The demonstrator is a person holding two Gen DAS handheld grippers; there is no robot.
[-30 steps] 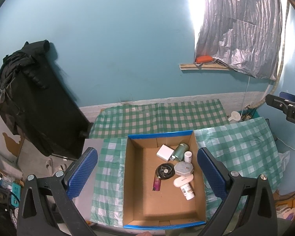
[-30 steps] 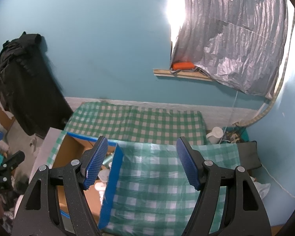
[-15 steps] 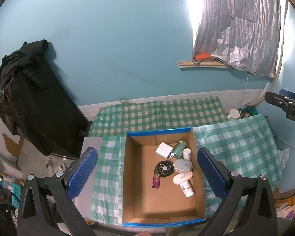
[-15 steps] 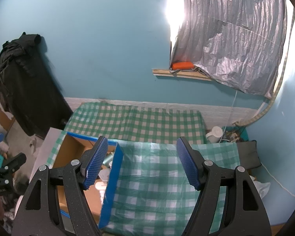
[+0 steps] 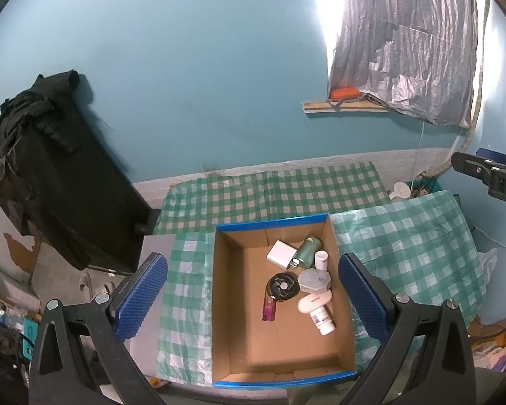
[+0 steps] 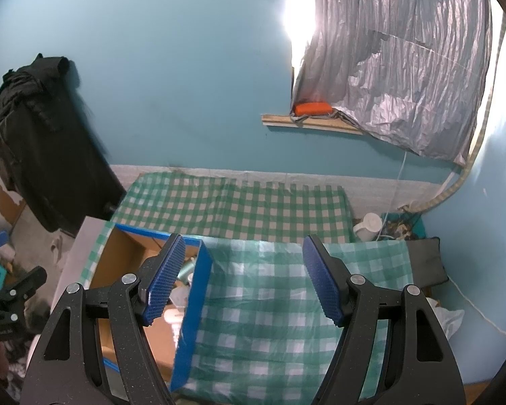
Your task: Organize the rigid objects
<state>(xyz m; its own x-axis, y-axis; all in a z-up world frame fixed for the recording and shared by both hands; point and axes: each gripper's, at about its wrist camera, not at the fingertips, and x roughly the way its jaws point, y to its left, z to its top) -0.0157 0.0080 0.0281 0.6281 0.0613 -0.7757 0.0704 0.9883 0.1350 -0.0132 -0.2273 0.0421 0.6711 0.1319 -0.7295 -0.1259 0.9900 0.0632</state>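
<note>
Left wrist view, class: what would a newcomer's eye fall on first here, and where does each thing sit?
First, the cardboard box with blue-taped rims, low in the middle on the green checked cloth, its small items bunched toward its far right side: a white charger, a black round fan, a grey octagonal case. Next, the glaring window top right, half covered by a silver sheet. Both open grippers are empty.
</note>
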